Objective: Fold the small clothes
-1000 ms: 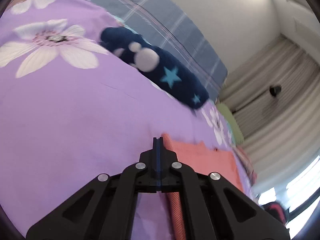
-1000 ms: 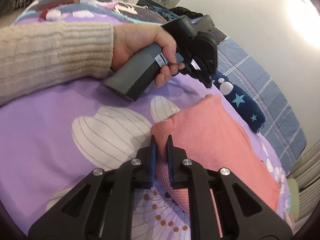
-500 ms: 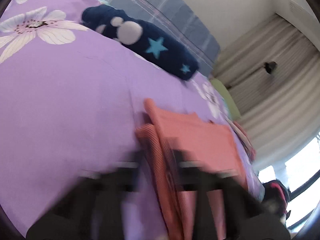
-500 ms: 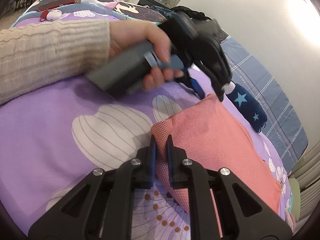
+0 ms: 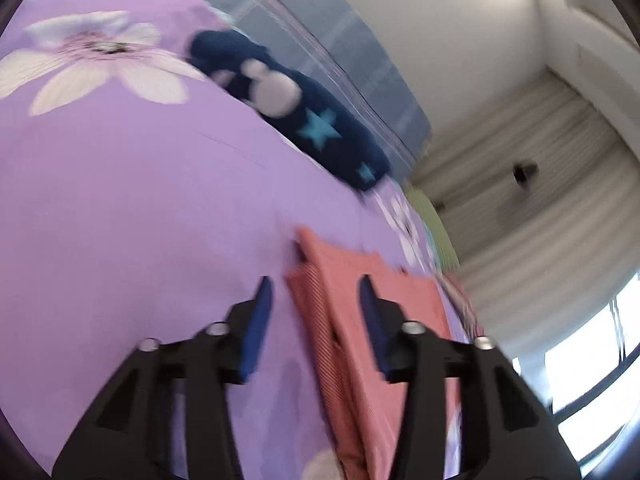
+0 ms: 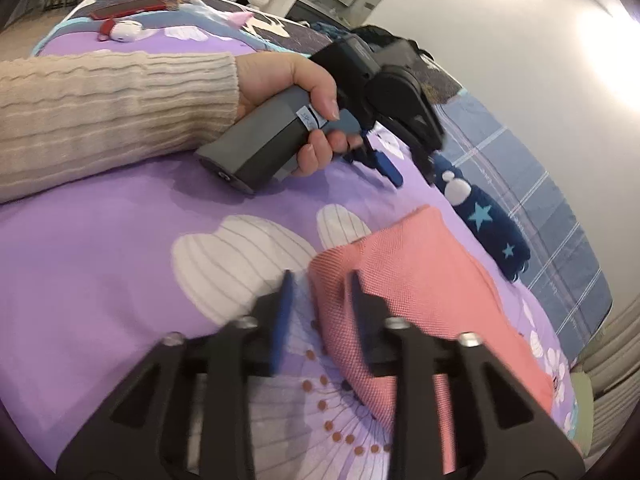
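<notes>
- left gripper: jaws have just been opening, now stand apart; the edge of the folded coral-pink garment lies between the blue pads, pads not pressing on it
- right gripper: jaws have just been opening too, gap moderate; near corner of the same coral-pink garment sits between the fingers, no clamp visible
- from the right wrist view the left gripper is held by a hand in a beige ribbed sleeve, above the bedspread at the garment's far side, fingers apart
- garment lies folded flat on the purple floral bedspread, layered edge towards the left gripper
- navy star-print sock lies further off, near the bedspread's far edge, apart from the garment; also seen in the right view
- blue plaid sheet beyond the sock, along the wall
- striped curtain far right, bright window below it
- left wrist view blurred
</notes>
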The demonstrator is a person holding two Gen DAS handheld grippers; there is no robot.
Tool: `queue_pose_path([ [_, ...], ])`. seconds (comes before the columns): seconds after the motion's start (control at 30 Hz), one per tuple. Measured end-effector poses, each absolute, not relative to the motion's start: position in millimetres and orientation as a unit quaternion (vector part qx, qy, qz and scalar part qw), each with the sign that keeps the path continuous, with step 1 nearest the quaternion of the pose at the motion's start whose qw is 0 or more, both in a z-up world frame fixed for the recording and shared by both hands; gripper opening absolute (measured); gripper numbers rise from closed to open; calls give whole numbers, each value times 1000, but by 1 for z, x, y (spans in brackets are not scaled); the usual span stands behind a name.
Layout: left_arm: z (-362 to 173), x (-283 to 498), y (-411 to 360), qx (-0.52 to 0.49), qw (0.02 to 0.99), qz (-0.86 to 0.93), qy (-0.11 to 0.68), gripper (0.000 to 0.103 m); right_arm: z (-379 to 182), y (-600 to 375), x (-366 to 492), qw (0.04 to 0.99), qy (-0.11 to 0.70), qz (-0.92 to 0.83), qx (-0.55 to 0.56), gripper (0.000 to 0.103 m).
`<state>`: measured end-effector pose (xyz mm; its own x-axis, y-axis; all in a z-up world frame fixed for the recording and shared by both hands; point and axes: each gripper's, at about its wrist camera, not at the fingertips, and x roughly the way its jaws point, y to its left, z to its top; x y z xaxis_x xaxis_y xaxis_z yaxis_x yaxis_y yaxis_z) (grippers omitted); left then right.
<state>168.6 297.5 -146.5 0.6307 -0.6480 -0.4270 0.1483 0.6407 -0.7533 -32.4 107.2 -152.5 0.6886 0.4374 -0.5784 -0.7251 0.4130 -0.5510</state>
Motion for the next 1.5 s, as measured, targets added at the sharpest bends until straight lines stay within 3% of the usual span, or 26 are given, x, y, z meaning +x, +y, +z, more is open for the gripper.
queue_pose_path([
  [0.03,-146,168,293,-336,832,-248,365,59,-152,107,-35,823,171,350,-414,48],
  [0.3,-148,171,266,-272,847,-239,390,61,-157,97,-21,825,206,276,-449,48],
  [0.63,-150,172,268,-270,847,-241,390,61,-170,87,-40,804,149,184,-545,49],
  [0.7,-150,173,268,-270,847,-242,390,62,-176,91,-43,801,121,176,-560,43],
  [0.77,-150,172,267,-271,846,-242,389,62,-184,101,-45,793,94,176,-576,28],
  [0.83,-150,172,268,-273,846,-243,389,62,-187,115,-43,796,81,189,-570,21],
  [0.97,-151,173,270,-278,844,-248,387,62,-187,136,-40,803,68,194,-559,17],
  [1.07,-151,173,271,-279,843,-250,386,62,-180,136,-42,810,70,214,-541,3],
  [1.13,-151,173,271,-279,843,-251,386,62,-165,128,-44,822,89,250,-504,0],
  [1.3,-151,173,271,-280,843,-251,385,62,-141,115,-76,818,68,311,-479,0],
  [1.5,-150,173,273,-279,842,-257,384,62,-146,88,-65,822,122,263,-490,18],
])
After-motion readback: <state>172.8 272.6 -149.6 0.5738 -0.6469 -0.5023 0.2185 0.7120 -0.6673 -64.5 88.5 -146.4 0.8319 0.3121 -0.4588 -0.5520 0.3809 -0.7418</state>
